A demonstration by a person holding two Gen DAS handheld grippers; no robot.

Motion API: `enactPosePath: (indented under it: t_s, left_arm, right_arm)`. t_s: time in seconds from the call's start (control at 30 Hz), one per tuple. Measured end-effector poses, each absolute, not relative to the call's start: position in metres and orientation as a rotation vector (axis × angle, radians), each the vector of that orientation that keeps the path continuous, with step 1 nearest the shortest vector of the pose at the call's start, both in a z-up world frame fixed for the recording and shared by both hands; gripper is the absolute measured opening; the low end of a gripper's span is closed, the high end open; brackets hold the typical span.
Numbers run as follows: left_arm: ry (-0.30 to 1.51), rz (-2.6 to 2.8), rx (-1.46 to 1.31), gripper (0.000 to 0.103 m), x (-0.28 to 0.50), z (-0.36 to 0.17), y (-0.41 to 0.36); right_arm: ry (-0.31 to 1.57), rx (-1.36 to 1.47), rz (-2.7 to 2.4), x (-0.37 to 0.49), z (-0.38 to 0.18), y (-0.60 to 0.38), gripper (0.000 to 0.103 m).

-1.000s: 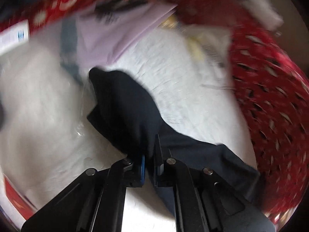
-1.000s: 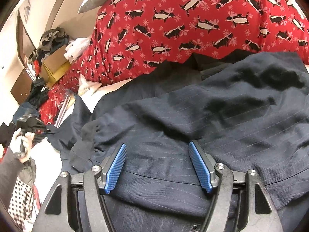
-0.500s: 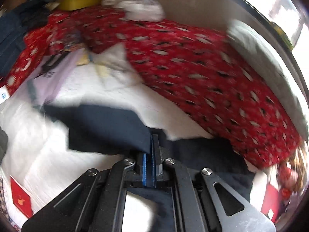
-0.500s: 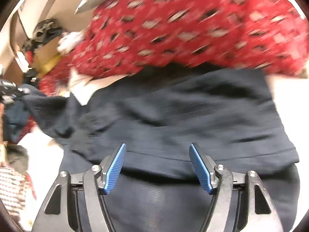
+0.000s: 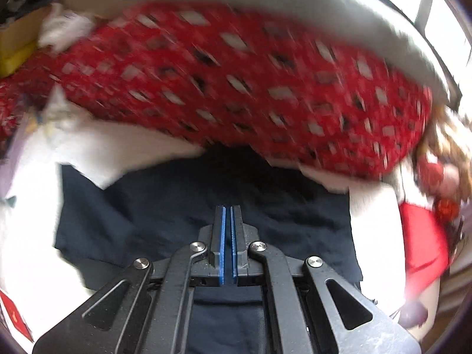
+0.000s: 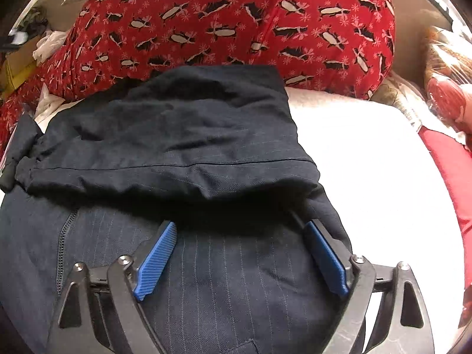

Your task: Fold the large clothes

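Dark navy pinstripe trousers lie on a white bed sheet, with one part folded over onto the part with the zip. My right gripper is open, just above the trousers, its blue pads either side of the fold's near edge. In the blurred left wrist view the same navy cloth lies ahead. My left gripper has its blue pads pressed together above the cloth; whether any cloth is pinched there I cannot tell.
A red penguin-print duvet is heaped along the far side of the bed, also in the left wrist view. A red item lies at the right edge. A box and clutter stand at the far left.
My left gripper has swung the trouser leg across from the left and laid it over the rest of the trousers. The right gripper stayed open and dropped closer to the cloth.
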State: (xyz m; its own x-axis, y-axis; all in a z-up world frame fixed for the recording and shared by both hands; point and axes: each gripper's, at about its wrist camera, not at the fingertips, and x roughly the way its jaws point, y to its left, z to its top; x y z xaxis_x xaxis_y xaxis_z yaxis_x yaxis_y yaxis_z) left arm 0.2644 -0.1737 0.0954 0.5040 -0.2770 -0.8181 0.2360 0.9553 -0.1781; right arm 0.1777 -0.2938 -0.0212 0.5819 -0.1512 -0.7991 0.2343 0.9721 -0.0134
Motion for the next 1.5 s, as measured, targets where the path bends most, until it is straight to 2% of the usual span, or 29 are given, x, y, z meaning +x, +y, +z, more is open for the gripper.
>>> enactPosePath:
  t_s: [0.17,0.33,0.4,0.47,0.53,0.67,0.97,1.0,1.03,1.07,1.3,1.5]
  left_arm:
    - [1.143,-0.290,-0.056,0.002,0.261,0.044,-0.187]
    - [1.205,-0.141,0.062,0.005,0.266,0.020,-0.139]
    - [1.223,-0.053,0.108,0.014,0.269,0.017,-0.108]
    - [1.219,0.001,0.097,0.036,0.269,0.018,-0.074]
    - [1.219,0.038,0.042,0.049,0.267,0.020,-0.043]
    - [1.208,0.034,-0.211,0.058,0.261,0.012,0.020]
    - [1.253,-0.101,-0.683,0.057,0.273,-0.042,0.058]
    - [1.247,-0.092,-0.694,0.051,0.273,-0.043,0.058]
    - [1.243,-0.085,-0.702,0.024,0.272,-0.043,0.058]
    - [1.254,-0.097,-0.713,0.014,0.270,-0.043,0.056]
    - [1.195,-0.162,-0.686,0.012,0.257,0.005,0.035]
    - [1.149,-0.296,-0.626,0.012,0.260,0.056,-0.036]
  right_arm:
    - [0.925,0.103,-0.209,0.176,-0.024,-0.294,0.103]
    - [0.911,0.113,-0.199,0.174,-0.023,-0.295,0.103]
    - [0.908,0.112,-0.200,0.173,-0.023,-0.294,0.103]
    - [0.905,0.114,-0.199,0.171,-0.023,-0.294,0.103]
    - [0.904,0.113,-0.199,0.171,-0.024,-0.294,0.103]
    - [0.900,0.113,-0.198,0.168,-0.024,-0.292,0.103]
    - [0.898,0.113,-0.196,0.170,-0.024,-0.295,0.103]
    - [0.897,0.114,-0.195,0.170,-0.024,-0.296,0.103]
    - [0.897,0.114,-0.195,0.170,-0.024,-0.295,0.103]
    - [0.897,0.114,-0.195,0.170,-0.024,-0.295,0.103]
    - [0.891,0.117,-0.190,0.172,-0.024,-0.298,0.103]
    - [0.884,0.126,-0.184,0.172,-0.022,-0.300,0.103]
